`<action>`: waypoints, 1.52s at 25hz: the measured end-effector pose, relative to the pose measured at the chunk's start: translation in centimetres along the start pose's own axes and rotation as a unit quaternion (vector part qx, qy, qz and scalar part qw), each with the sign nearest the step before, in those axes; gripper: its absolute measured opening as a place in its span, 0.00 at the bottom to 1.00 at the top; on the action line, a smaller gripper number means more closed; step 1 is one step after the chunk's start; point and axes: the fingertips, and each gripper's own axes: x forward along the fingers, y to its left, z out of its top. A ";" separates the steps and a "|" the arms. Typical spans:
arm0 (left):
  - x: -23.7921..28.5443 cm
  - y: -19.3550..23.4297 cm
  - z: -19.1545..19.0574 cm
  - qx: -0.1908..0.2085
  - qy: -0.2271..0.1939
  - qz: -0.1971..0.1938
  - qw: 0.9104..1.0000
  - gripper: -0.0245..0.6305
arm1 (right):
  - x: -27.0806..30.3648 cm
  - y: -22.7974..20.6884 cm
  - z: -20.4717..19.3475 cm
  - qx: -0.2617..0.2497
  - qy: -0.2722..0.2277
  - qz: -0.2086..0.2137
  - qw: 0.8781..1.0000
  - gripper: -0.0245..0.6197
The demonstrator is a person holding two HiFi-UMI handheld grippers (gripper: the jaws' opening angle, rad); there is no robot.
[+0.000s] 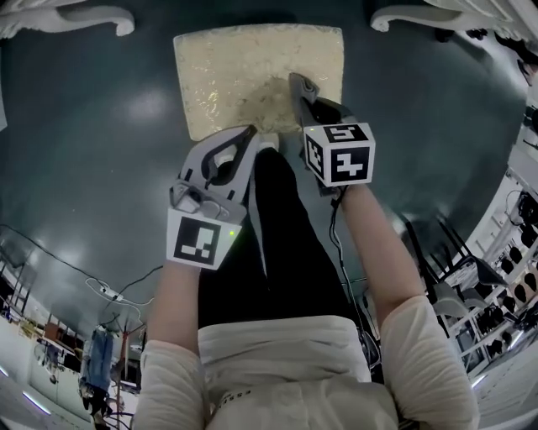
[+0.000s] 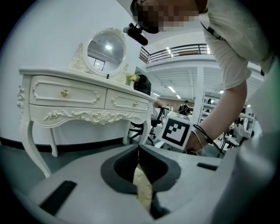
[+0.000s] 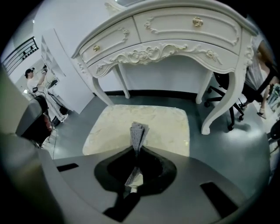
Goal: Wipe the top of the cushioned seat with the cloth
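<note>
The cushioned seat (image 1: 244,63) is a cream square pad on the dark floor ahead of me; it also fills the middle of the right gripper view (image 3: 162,124). My right gripper (image 1: 299,84) hangs over the seat's near right part, shut on a grey cloth (image 3: 138,132) that sticks up past its tips (image 3: 136,146). My left gripper (image 1: 250,134) is at the seat's near edge, beside the right one. Its jaws (image 2: 139,151) meet at the tips, and a cream strip of the seat (image 2: 143,190) shows through the slit behind them.
A white carved dressing table (image 3: 175,35) stands just beyond the seat, its legs (image 1: 88,17) (image 1: 412,13) on either side. An oval mirror (image 2: 106,50) sits on top of it. An office chair (image 3: 223,94) is behind the table. A cable (image 1: 109,290) lies left; racks (image 1: 504,252) stand right.
</note>
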 end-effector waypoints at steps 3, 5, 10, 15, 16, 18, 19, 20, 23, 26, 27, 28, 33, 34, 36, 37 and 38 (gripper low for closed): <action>-2.9 1.6 -0.9 -0.006 0.001 0.015 1.000 0.04 | 1.4 4.6 -0.1 -0.015 0.004 0.019 1.000 0.08; -4.7 2.8 -2.0 -0.010 0.004 0.025 1.000 0.04 | 2.5 7.3 -0.2 -0.021 0.007 0.030 0.999 0.08; -7.8 5.4 -5.3 -0.021 0.023 0.041 0.999 0.04 | 5.2 12.5 -0.9 -0.035 0.019 0.056 0.998 0.08; -10.3 7.4 -7.0 -0.040 0.019 0.060 0.997 0.04 | 6.9 17.1 -1.9 -0.039 0.033 0.078 0.996 0.08; -10.8 7.8 -7.2 -0.043 0.018 0.062 0.997 0.04 | 7.1 18.0 -2.0 -0.041 0.035 0.081 0.995 0.08; -11.5 8.4 -7.7 -0.041 0.019 0.064 0.997 0.04 | 7.8 19.4 -2.2 -0.045 0.040 0.087 0.994 0.08; -11.8 8.7 -7.9 -0.036 0.019 0.064 0.997 0.04 | 8.2 19.9 -2.2 -0.048 0.042 0.090 0.994 0.08; -12.1 9.0 -8.0 -0.030 0.019 0.065 0.997 0.04 | 8.5 20.4 -2.2 -0.051 0.044 0.092 0.993 0.08; -12.5 9.8 -8.4 -0.025 0.019 0.067 0.997 0.04 | 9.5 21.0 -2.3 -0.055 0.049 0.094 0.993 0.08; -13.0 10.2 -9.1 -0.047 0.021 0.075 0.996 0.04 | 10.2 21.0 -2.5 -0.054 0.052 0.096 0.993 0.08; -13.3 10.2 -9.3 -0.055 0.021 0.079 0.995 0.04 | 10.2 21.3 -2.5 -0.054 0.051 0.101 0.992 0.08; -13.6 10.2 -9.4 -0.061 0.020 0.083 0.995 0.04 | 10.1 21.5 -2.6 -0.054 0.050 0.106 0.992 0.08; -11.9 8.8 -9.8 -0.066 0.021 0.079 0.994 0.04 | 9.8 19.9 -2.5 -0.049 0.051 0.110 0.991 0.08; -11.4 8.4 -9.9 -0.062 0.025 0.076 0.995 0.04 | 9.8 19.3 -2.5 -0.048 0.051 0.109 0.992 0.08; -10.6 7.7 -9.9 -0.054 0.031 0.071 0.996 0.04 | 9.6 18.4 -2.6 -0.044 0.049 0.107 0.992 0.08; -10.4 7.5 -9.8 -0.051 0.031 0.069 0.996 0.04 | 9.5 18.0 -2.6 -0.042 0.047 0.107 0.992 0.08; -10.1 7.2 -9.6 -0.049 0.029 0.068 0.996 0.04 | 9.3 17.6 -2.7 -0.040 0.046 0.105 0.993 0.08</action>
